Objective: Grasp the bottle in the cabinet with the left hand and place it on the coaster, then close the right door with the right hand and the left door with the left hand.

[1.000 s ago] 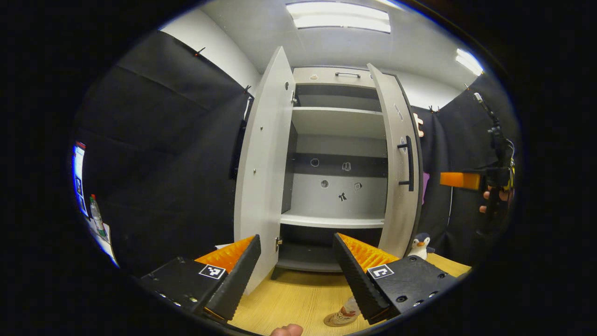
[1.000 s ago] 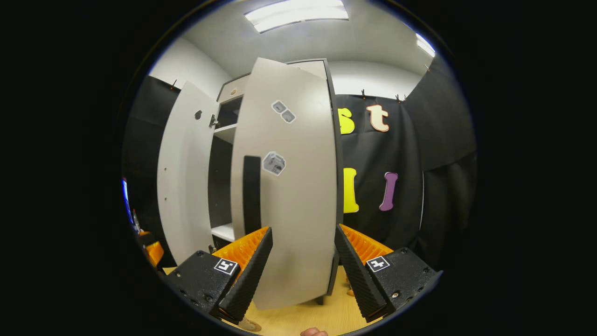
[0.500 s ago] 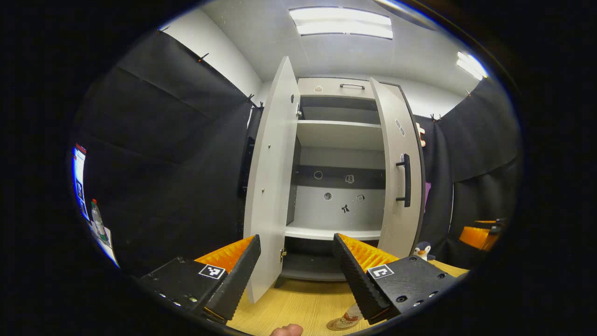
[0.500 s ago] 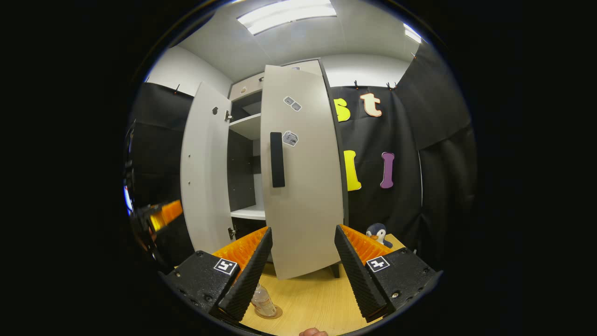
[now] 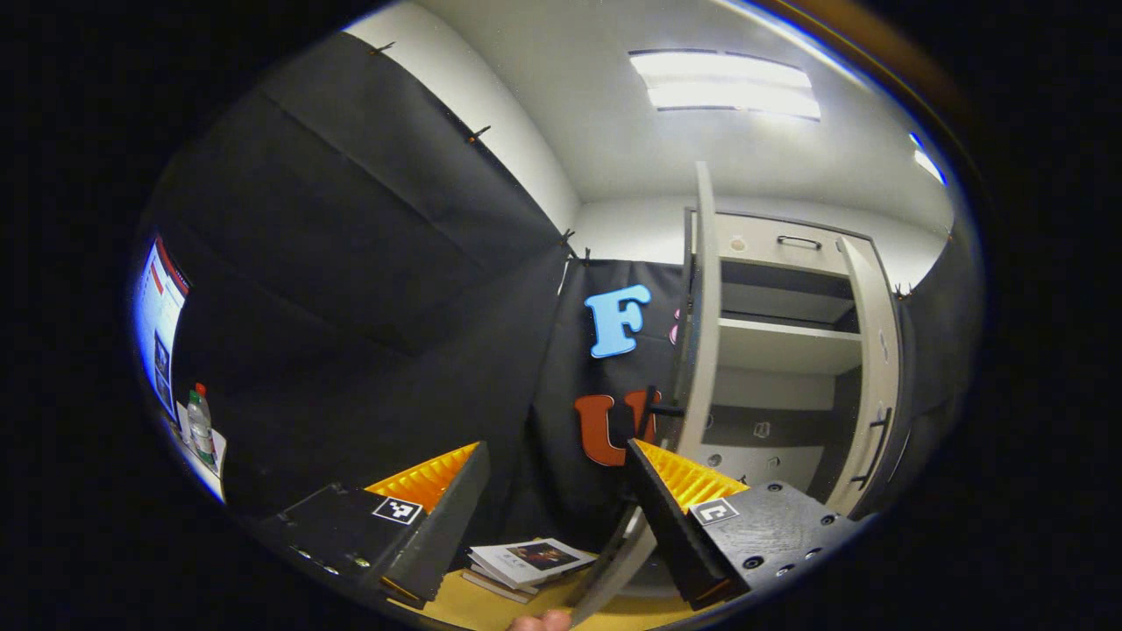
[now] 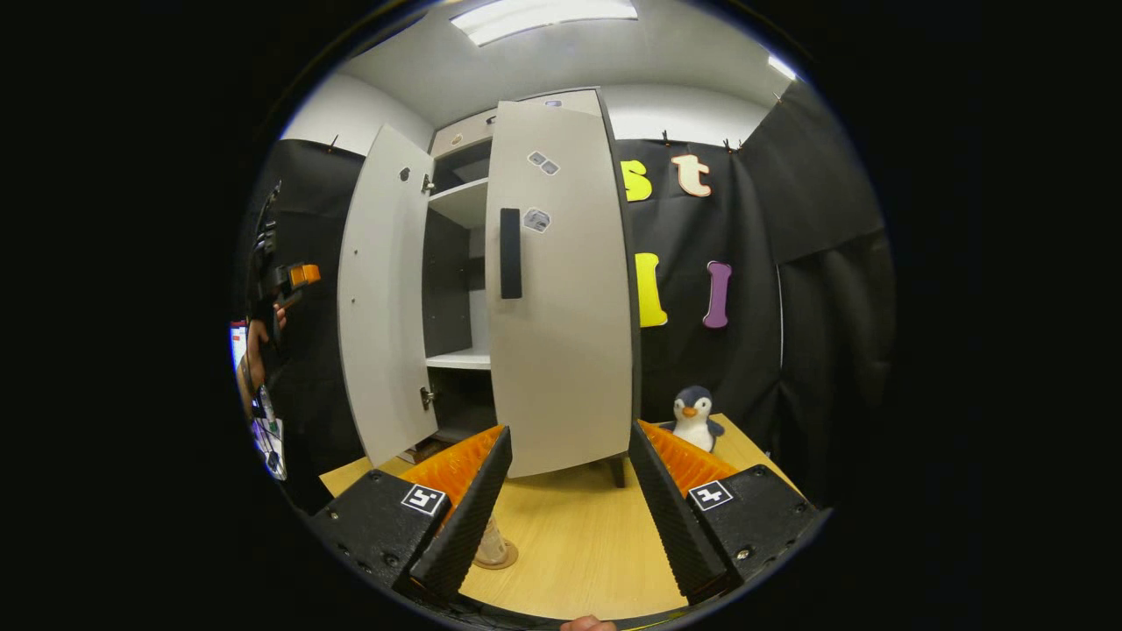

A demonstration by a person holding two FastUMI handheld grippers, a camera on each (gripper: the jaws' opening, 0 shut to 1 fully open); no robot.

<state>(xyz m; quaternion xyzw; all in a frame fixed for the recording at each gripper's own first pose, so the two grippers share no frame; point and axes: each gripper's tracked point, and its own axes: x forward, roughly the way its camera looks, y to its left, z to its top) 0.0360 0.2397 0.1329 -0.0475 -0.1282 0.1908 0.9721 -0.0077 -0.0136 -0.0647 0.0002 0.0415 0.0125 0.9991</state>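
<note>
Right gripper (image 6: 561, 491) fingers apart, nothing between; just behind its left finger, bottle (image 6: 487, 542) standing on coaster (image 6: 496, 556) on the table (image 6: 578, 552) — placement judged done. Farther off, right door (image 6: 561, 289) of the cabinet (image 6: 456, 263) nearly shut, not quite flush; left door (image 6: 383, 298) wide open. Left gripper (image 5: 552, 517) also spread and empty, at the outer edge of that left door (image 5: 701, 350), books (image 5: 526, 561) below; left-door closing judged not yet done.
</note>
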